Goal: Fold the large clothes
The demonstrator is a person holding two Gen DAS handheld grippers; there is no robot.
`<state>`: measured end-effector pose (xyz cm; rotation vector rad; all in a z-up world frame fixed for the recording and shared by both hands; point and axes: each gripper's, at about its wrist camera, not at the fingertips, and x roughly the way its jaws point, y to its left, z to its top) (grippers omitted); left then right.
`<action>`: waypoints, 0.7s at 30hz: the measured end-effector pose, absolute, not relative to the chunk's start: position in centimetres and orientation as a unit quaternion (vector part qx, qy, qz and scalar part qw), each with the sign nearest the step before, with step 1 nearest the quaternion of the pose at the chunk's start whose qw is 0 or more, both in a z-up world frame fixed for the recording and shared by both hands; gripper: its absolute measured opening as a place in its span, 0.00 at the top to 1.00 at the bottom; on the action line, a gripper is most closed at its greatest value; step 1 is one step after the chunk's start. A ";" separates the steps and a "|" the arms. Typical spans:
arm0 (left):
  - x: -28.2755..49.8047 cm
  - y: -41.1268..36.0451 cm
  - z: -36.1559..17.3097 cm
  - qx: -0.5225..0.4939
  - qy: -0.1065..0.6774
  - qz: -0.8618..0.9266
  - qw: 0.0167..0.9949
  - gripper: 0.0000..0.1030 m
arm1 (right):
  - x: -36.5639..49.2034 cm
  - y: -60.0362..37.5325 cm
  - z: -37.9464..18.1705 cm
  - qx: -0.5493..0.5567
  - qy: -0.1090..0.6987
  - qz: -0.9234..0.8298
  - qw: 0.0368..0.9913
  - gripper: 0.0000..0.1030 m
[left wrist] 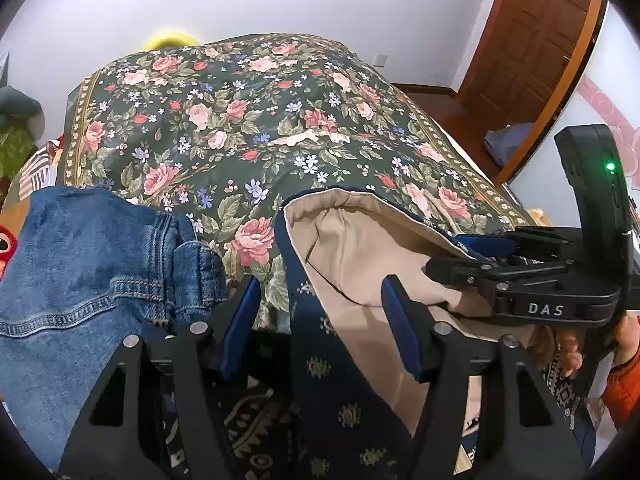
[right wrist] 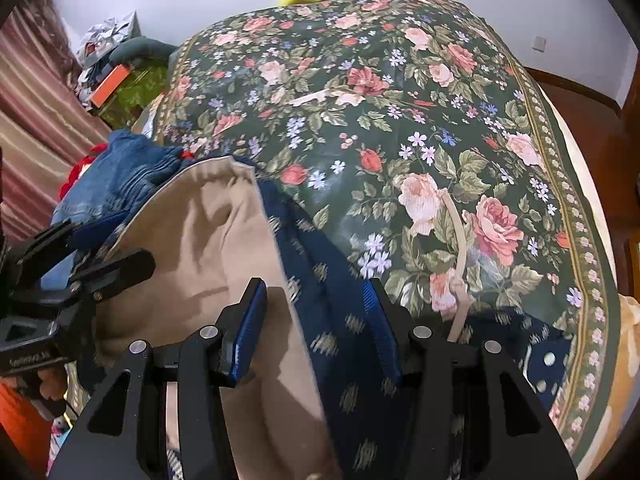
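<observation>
A navy patterned garment with a beige lining (left wrist: 360, 248) lies rumpled on the floral bedspread (left wrist: 240, 120), its lining turned up. My left gripper (left wrist: 320, 316) hovers over it with its jaws apart; the navy edge runs between the fingers, unpinched. The right gripper (left wrist: 472, 256) comes in from the right at the lining's edge. In the right wrist view my right gripper (right wrist: 314, 328) stands open over the same garment (right wrist: 208, 240), lining and navy cloth loose between its pads. The left gripper (right wrist: 92, 244) shows at the left edge.
Blue jeans (left wrist: 80, 260) lie bunched on the bed left of the garment. A beige cord (right wrist: 460, 260) trails over the bedspread (right wrist: 400, 100). A wooden door (left wrist: 540, 32) stands at the far right, clutter (right wrist: 108, 68) and a striped curtain (right wrist: 32, 120) at the left. A hand in an orange sleeve (left wrist: 624, 384) holds the right gripper.
</observation>
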<state>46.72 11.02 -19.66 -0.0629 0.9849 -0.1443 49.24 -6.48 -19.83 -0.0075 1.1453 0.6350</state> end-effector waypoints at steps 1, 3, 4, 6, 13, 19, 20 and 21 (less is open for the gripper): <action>46.9 11.0 -19.8 -0.033 0.473 -0.071 0.878 0.51 | 49.4 -6.6 -19.9 0.004 0.532 0.296 0.794 0.56; 47.1 11.0 -20.2 -0.038 0.477 -0.075 0.875 0.63 | 49.5 -6.9 -19.9 0.016 0.530 0.298 0.794 0.71; 47.1 11.0 -20.3 -0.040 0.478 -0.078 0.874 0.73 | 49.4 -7.1 -19.9 0.020 0.529 0.301 0.793 0.84; 47.1 10.9 -20.4 -0.040 0.481 -0.081 0.872 0.84 | 49.3 -7.4 -19.6 0.023 0.529 0.302 0.793 0.90; 45.3 10.2 -17.2 -0.044 0.445 -0.111 0.887 0.94 | 47.8 -8.5 -15.8 0.025 0.499 0.308 0.810 0.94; 41.5 8.5 -12.6 -0.027 0.396 -0.148 0.906 0.95 | 44.1 -10.2 -11.3 0.018 0.457 0.321 0.829 0.95; 41.0 8.2 -12.4 -0.023 0.392 -0.151 0.907 0.95 | 43.2 -10.4 -10.8 0.013 0.452 0.323 0.831 0.95; 40.4 7.8 -12.1 -0.015 0.390 -0.153 0.908 0.95 | 42.6 -10.6 -10.5 0.011 0.449 0.323 0.833 0.95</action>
